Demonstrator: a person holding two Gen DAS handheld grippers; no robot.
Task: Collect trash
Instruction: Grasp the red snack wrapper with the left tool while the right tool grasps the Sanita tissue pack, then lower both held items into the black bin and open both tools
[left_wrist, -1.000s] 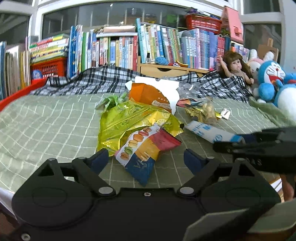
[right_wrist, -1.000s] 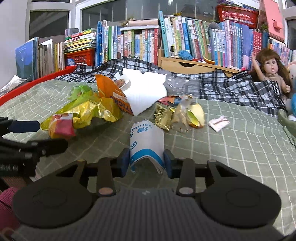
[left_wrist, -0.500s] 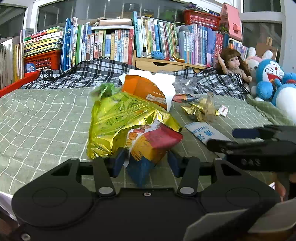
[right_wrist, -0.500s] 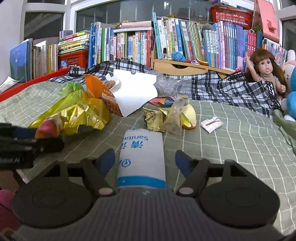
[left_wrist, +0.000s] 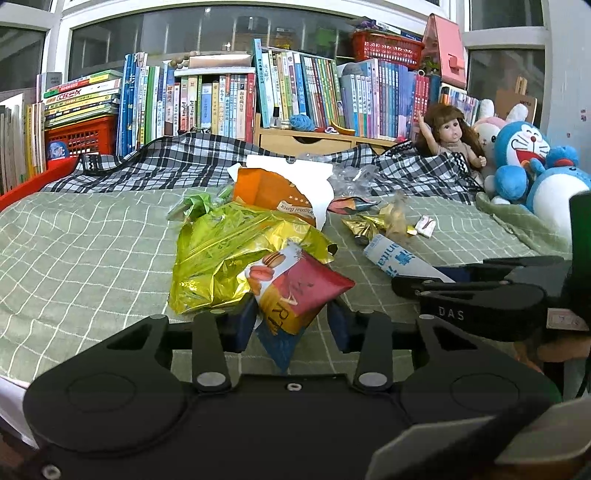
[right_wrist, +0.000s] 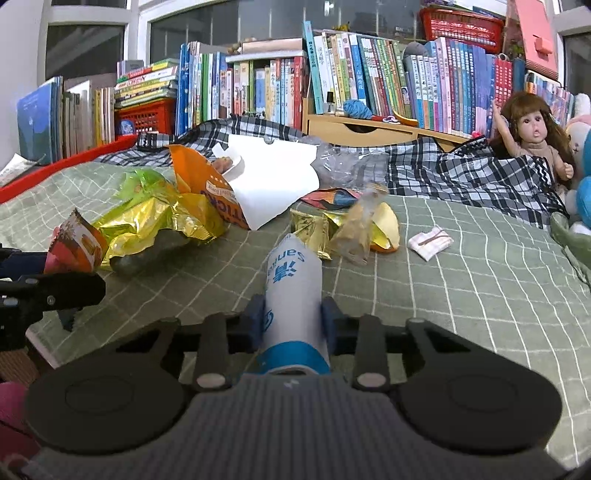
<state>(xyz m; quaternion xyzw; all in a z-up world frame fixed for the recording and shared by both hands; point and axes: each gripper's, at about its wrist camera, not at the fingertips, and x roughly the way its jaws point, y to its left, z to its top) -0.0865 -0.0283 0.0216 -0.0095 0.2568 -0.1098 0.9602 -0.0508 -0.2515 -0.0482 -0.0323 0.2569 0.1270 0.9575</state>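
Note:
A red and orange snack packet (left_wrist: 295, 291) sits between the blue pads of my left gripper (left_wrist: 293, 325), whose jaws are closing and pinch it; its end is raised off the green checked bed cover (left_wrist: 74, 251). A crumpled gold-green foil bag (left_wrist: 229, 251) lies just behind it. My right gripper (right_wrist: 291, 325) is closing too, both pads pressing on a white and blue rolled packet (right_wrist: 291, 284). That packet (left_wrist: 399, 260) also shows at the right of the left wrist view. The left gripper (right_wrist: 74, 288) appears at the left edge of the right wrist view.
More trash lies farther back: an orange bag (left_wrist: 269, 192), white paper (right_wrist: 273, 177), gold wrappers (right_wrist: 314, 229) and a small white wrapper (right_wrist: 430, 240). A plaid blanket (right_wrist: 461, 173), a doll (left_wrist: 452, 136), plush toys (left_wrist: 521, 147) and a wall of books border the bed.
My left jaws have come in from wide apart onto the snack packet and its end has lifted. My right jaws opened, moved farther along the white and blue packet, then closed on it again.

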